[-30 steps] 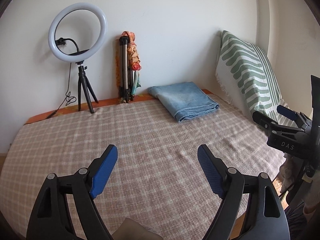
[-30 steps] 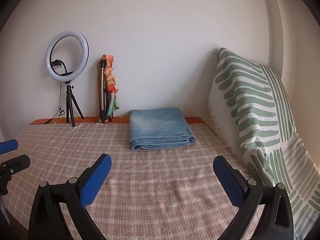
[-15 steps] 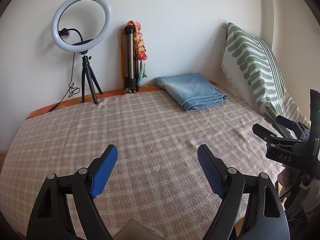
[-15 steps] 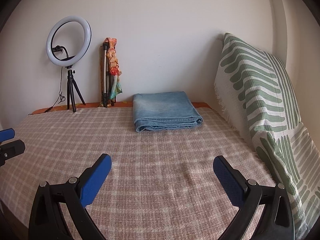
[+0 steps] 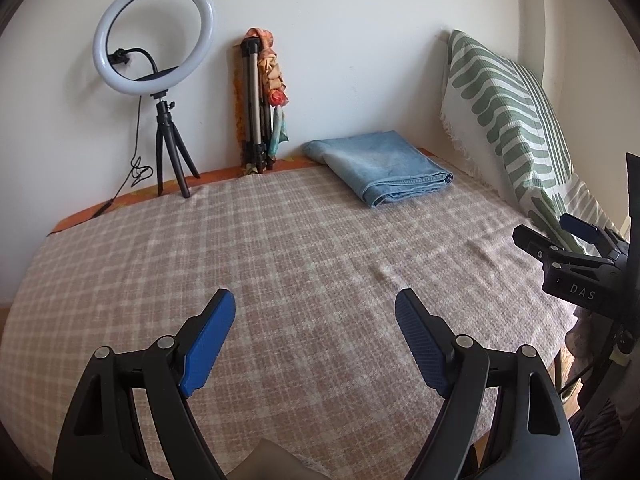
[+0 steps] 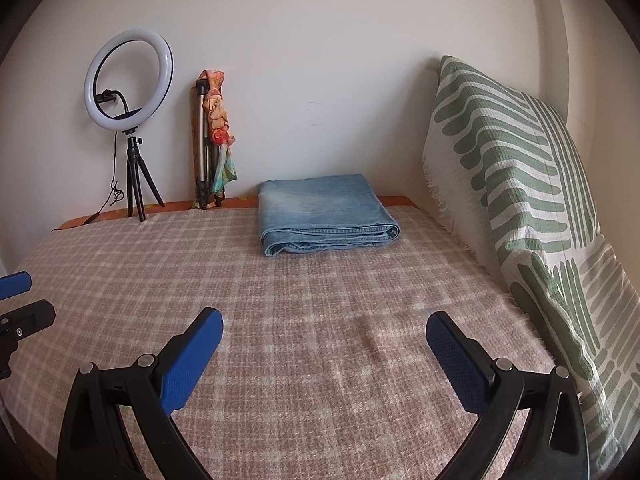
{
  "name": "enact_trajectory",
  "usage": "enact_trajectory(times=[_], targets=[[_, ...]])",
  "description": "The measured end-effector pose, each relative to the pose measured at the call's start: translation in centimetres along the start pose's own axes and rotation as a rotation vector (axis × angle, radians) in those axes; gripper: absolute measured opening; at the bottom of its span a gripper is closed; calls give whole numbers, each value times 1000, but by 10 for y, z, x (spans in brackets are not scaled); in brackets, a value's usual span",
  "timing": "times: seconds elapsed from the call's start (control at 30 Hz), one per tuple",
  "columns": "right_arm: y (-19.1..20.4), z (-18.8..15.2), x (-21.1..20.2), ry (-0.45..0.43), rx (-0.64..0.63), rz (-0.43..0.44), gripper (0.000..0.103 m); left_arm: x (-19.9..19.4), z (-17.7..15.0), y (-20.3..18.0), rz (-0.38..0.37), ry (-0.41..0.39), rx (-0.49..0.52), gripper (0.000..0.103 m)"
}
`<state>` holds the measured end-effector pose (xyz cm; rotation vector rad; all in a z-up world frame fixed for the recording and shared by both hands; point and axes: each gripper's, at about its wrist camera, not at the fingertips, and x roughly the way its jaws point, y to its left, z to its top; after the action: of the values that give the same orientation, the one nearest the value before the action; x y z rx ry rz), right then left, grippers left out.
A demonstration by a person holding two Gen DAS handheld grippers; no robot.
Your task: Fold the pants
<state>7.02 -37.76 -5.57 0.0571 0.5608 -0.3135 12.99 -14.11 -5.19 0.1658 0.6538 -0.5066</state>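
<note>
**Folded pants lying at far end of bed – both grippers spread, holding nothing**

The left gripper [image 5: 315, 304] is hovering over the checked blanket [image 5: 280, 264] with its 2 blue pads spread wide and nothing between them. The right gripper [image 6: 324, 322] is doing the same, jaws wide apart. The pants [image 6: 324, 212] – folded blue denim – are lying above center of the frame, near the wall, well apart from both grippers. A ring light [image 6: 129, 86] is standing at upper left.
</note>
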Motion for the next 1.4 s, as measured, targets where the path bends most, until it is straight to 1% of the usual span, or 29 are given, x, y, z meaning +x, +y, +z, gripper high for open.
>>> enact_trajectory(times=[0.27, 1.4], targets=[[-2, 2, 0, 0, 21, 1, 103, -1, 0, 0, -3, -1, -1, 82], [-1, 0, 1, 0, 15, -5, 103, -4, 2, -1, -8, -11, -7, 82]])
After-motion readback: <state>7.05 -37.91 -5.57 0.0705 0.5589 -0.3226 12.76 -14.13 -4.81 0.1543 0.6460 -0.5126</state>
